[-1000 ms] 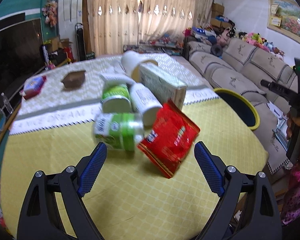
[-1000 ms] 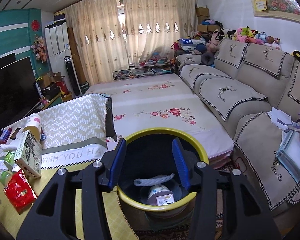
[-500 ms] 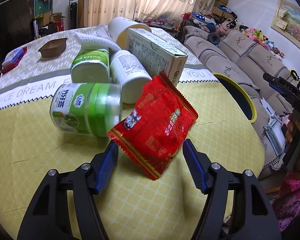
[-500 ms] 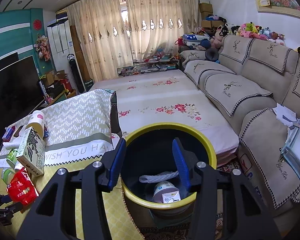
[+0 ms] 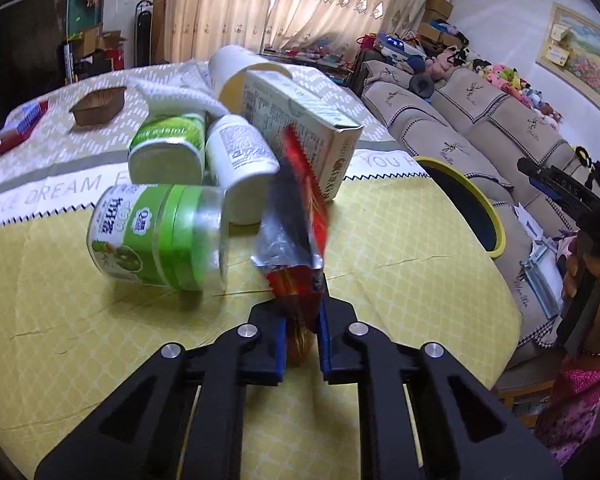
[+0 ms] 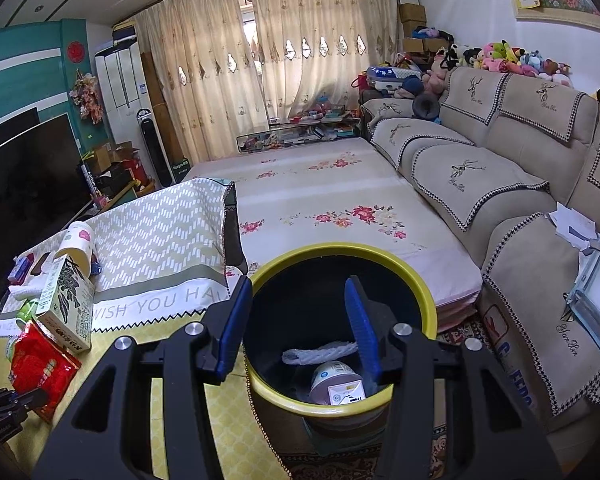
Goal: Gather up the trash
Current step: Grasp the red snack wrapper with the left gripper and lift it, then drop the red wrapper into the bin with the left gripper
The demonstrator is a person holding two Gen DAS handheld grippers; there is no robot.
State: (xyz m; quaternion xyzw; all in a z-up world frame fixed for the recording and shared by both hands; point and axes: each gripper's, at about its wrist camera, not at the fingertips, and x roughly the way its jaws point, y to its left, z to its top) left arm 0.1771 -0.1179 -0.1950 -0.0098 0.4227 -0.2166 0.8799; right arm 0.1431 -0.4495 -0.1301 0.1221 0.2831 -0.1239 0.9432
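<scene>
My left claw (image 5: 302, 322) is closing its jaws on the crumpled red foil snack bag (image 5: 296, 216), and the blue pads are pressing the lower end of the bag between them. The bag is standing up on its edge over the bench (image 5: 400, 264), which is wearing a yellow patterned cloth. Just left of the bag, a clear plastic jar with a green label (image 5: 156, 236) is lying on its side. Behind it, a second green-labelled tub (image 5: 168, 148) and a white plastic bottle (image 5: 240, 160) are lying close together, and a tall beige carton box (image 5: 300, 128) is leaning behind the bag. A white paper cup (image 5: 232, 68) is sitting behind the carton. Farther left, a small brown paper tray (image 5: 98, 106) is resting alone.

My right claw (image 6: 296, 324) is hanging half open with nothing between the pads, above the round black bin with a yellow rim (image 6: 428, 304). The bin is standing beside the bench edge. Inside it, a white foam net (image 6: 320, 354) and a round white container (image 6: 338, 384) are lying.
</scene>
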